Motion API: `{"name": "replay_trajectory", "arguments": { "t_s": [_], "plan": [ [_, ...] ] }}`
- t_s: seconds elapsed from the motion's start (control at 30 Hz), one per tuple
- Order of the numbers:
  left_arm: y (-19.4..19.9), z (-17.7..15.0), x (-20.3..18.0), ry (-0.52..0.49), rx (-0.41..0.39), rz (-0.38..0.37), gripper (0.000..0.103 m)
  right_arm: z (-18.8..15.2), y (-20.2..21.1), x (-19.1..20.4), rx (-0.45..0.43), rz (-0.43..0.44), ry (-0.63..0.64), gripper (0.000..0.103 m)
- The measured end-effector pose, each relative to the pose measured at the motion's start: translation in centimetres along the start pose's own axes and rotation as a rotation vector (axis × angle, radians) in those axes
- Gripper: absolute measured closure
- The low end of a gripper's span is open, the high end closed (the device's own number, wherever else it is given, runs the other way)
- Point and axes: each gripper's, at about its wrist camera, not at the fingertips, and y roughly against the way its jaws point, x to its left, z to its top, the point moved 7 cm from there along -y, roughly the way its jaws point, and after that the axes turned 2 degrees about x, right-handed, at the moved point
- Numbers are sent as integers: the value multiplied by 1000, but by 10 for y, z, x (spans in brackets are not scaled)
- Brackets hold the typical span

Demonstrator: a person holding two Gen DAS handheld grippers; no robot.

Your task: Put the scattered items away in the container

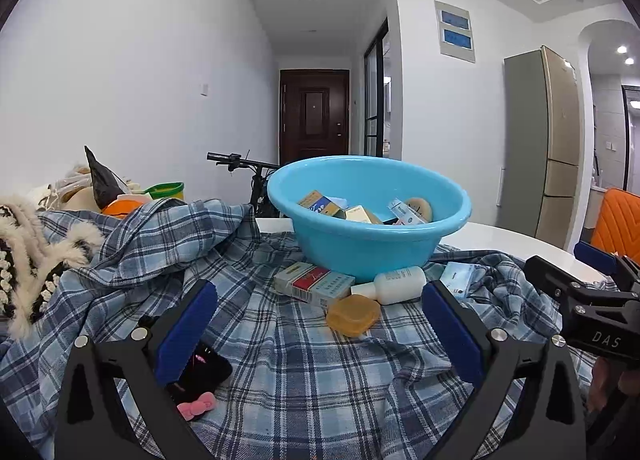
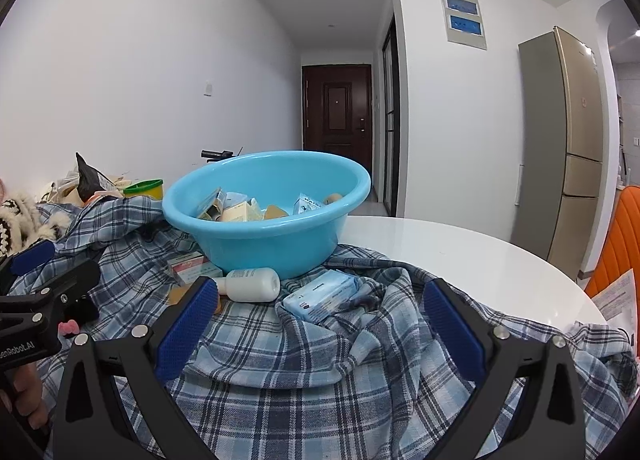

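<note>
- Left tongs: spread wide, holding nothing, low over the plaid cloth that covers the counter.
- Black item with a pink bow: at 7 o'clock in the left view, touching the left blue pad. Risk: the pad could drag it along or trap it unintended.
- Red-and-white box, amber soap and white bottle: clustered just below the basin at about 6 o'clock, touching one another. Risk: closing on one could nudge its neighbours; the bottle lies on its side and may roll.
- Blue basin: at 12 o'clock, upright on the cloth. It holds several small cartons and one round tan piece. Risk: rumpled cloth beneath could let it shift if bumped.
- Blue tissue pack: nested in a cloth fold; a grasp may snag fabric.
- Right tongs: equally wide, holding nothing, aimed at that pack.
</note>
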Motion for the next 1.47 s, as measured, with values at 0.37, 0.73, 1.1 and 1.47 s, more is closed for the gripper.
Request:
{"name": "replay_trajectory", "arguments": {
  "t_s": [0.37,0.73,1.1,1.47],
  "plan": [
    [0,0,-1,-5,0,-5,0,0,0,0,1,0,-2,1],
    [0,0,-2,-5,0,-3,0,0,-1,1,1,0,-2,1],
    [0,0,-2,-5,0,-6,0,0,-1,1,1,-1,-2,1],
    [0,0,-2,-6,0,-5,0,0,0,1,0,-3,0,1]
  ]
}}
